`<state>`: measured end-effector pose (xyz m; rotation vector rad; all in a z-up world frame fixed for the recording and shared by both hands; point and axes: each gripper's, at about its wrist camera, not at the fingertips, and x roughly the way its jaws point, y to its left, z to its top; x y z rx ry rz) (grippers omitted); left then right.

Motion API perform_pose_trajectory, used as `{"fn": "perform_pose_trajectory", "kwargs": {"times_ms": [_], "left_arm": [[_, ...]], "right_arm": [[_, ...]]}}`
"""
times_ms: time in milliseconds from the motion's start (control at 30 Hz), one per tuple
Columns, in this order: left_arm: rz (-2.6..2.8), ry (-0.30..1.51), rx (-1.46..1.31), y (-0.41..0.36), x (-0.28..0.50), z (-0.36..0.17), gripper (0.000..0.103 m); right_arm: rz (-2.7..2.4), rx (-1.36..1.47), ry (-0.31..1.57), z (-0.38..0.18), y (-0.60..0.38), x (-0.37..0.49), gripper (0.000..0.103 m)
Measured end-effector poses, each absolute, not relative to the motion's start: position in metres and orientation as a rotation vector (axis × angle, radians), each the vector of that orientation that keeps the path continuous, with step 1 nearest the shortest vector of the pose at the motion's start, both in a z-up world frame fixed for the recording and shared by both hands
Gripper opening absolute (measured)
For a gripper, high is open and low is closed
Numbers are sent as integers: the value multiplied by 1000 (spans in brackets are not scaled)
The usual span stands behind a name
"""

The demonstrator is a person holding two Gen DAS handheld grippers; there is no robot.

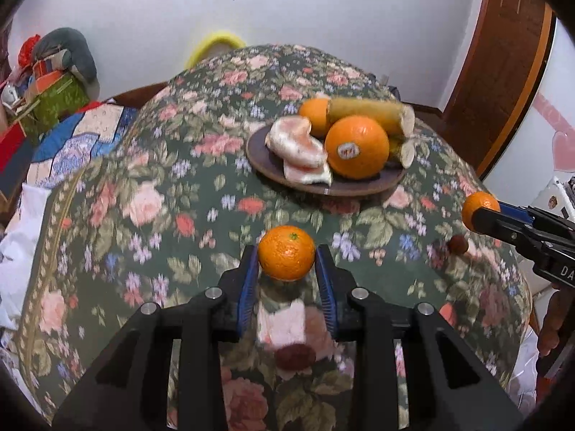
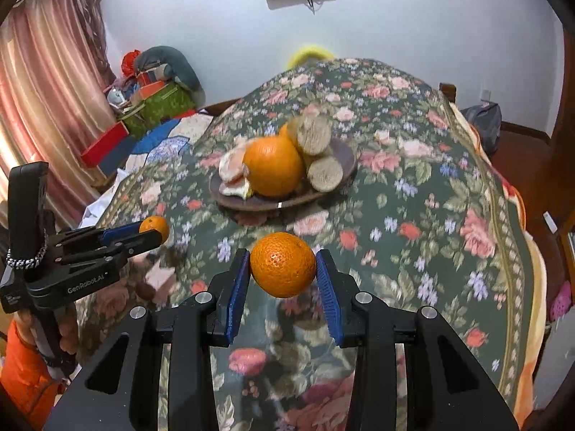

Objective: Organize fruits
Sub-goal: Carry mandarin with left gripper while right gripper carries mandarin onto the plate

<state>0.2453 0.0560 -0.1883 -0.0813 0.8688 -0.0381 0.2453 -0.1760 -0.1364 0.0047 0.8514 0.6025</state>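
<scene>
My left gripper (image 1: 286,251) is shut on a small mandarin (image 1: 286,262), held just above the floral cloth (image 1: 161,186). My right gripper (image 2: 283,255) is shut on a second mandarin (image 2: 283,269). Each gripper appears in the other's view: the right one (image 1: 481,215) at the right edge, the left one (image 2: 158,231) at the left, both with their fruit. Beyond them stands a brown plate (image 1: 323,189) holding a large stickered orange (image 1: 355,147), peeled pink citrus segments (image 1: 298,143), another orange (image 1: 313,115) and yellowish cut stalks (image 1: 370,113).
Two small dark red fruits (image 1: 294,355) (image 1: 457,243) lie on the cloth near the grippers. Boxes and bags (image 1: 54,86) are piled at the far left, a curtain (image 2: 43,89) hangs behind them, and a wooden door (image 1: 503,54) stands at the right. A hand (image 2: 68,334) grips the left tool.
</scene>
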Motion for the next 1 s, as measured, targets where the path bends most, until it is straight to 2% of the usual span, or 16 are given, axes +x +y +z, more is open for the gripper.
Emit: {"fn": "perform_pose_trajectory", "kwargs": {"times_ms": [533,1000], "left_arm": [[-61,772,-61,46,300,-151,32],[-116,843,-90,41,379,-171,32]], "right_arm": [[604,6,721,-100,-166,287,34],[623,-15,709,-103,-149,317,35]]}}
